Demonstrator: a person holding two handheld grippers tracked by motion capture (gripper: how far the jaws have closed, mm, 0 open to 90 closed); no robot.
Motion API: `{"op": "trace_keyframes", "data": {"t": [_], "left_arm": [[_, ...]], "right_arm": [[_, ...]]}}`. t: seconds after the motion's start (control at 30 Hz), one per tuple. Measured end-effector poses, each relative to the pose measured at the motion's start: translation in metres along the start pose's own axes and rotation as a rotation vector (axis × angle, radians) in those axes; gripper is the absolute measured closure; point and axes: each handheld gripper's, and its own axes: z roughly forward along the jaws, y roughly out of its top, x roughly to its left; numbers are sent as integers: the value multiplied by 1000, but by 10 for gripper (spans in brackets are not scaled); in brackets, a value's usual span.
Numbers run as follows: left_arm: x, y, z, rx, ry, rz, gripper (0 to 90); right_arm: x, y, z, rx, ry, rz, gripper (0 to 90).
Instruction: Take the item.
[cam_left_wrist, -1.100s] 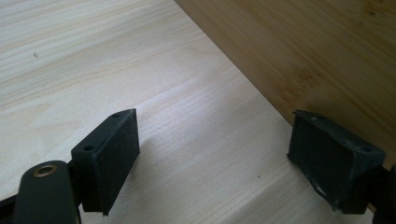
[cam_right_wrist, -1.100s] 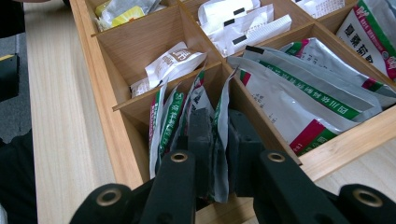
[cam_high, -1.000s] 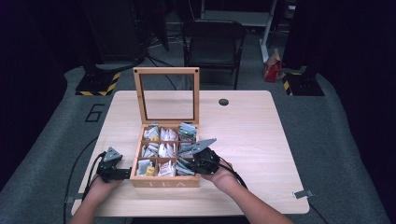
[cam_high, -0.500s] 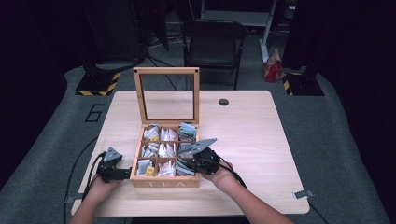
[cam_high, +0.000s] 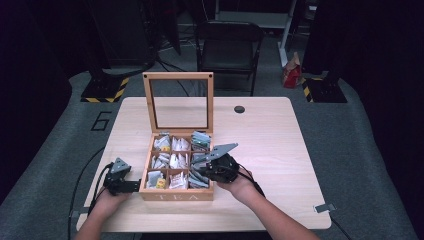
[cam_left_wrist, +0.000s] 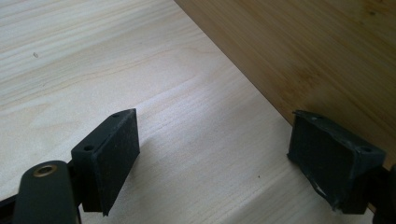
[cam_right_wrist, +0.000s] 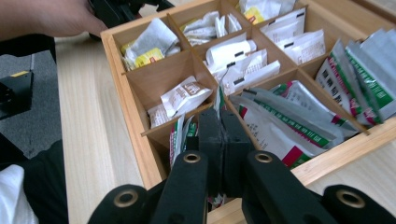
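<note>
Reaching into the near right compartment of the wooden tea box (cam_right_wrist: 135, 116), the right gripper (cam_right_wrist: 219, 122) is pressing its two black jaws together on a green-and-white tea packet (cam_right_wrist: 180, 135), whose thin edge is sticking up just ahead of the jaw tips. To the right of these jaws, more green-striped packets (cam_right_wrist: 280, 123) are lying flat in the next compartment. Beyond the jaws, white sachets (cam_right_wrist: 240, 63) are filling the middle cells.

The high view is showing what the gripper views are not: the glass lid (cam_high: 178, 101) is standing upright at the back of the box. In that view the right gripper (cam_high: 216, 167) is covering the pinched packet, so I cannot tell there how it is held.

The left gripper (cam_left_wrist: 215, 154) is keeping its jaws well apart with nothing between them. Between them lies only bare table (cam_left_wrist: 93, 56), and the right-hand jaw is just beside the outer wall of the box (cam_left_wrist: 303, 51). The left gripper view is cutting off the inside of the box.
</note>
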Motion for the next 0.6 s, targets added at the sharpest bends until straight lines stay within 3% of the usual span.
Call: {"op": "trace_keyframes", "data": {"t": [0.6], "left_arm": [[0,0,0,0,0,-1,159]], "right_arm": [[3,20,-27,-51,12,-9,895]]}}
